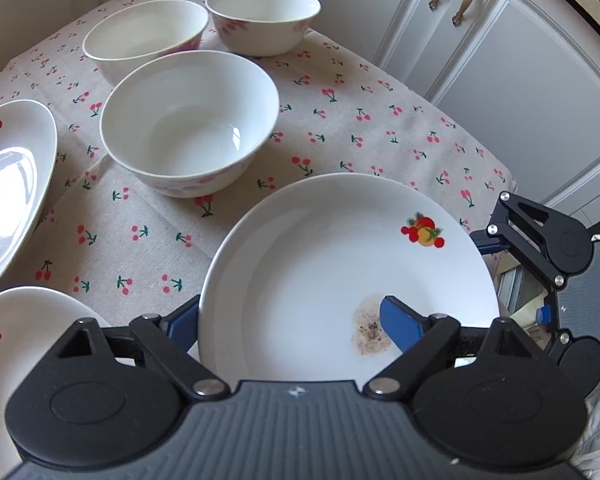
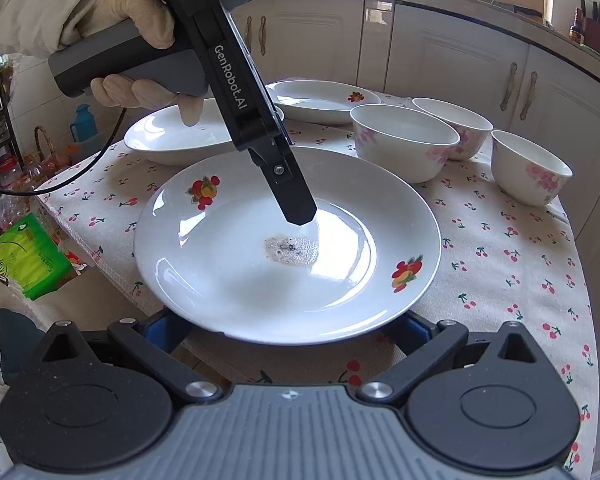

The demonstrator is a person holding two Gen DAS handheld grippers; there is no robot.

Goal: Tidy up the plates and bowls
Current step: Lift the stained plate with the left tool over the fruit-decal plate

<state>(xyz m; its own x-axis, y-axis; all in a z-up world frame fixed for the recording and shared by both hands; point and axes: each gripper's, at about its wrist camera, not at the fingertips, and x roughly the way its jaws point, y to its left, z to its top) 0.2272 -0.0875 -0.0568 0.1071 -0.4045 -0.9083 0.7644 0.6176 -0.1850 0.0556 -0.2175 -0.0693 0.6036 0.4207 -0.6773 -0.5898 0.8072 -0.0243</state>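
The right tongs (image 2: 290, 330) sit closest, jaws apart, both blue tips tucked under the near rim of the fruit-printed plate (image 2: 228, 280); whether they bear it I can't tell. That plate lies at the worktop's (image 1: 140, 220) near edge, a brown speckled stain (image 2: 290, 250) at its middle. A gloved hand (image 2: 132, 20) points the left tongs (image 1: 292, 320) steeply down, jaws spread, one tip over the plate beside the stain, the other outside its rim. Three bowls (image 1: 188, 120) and two more plates (image 1: 8, 184) stand behind.
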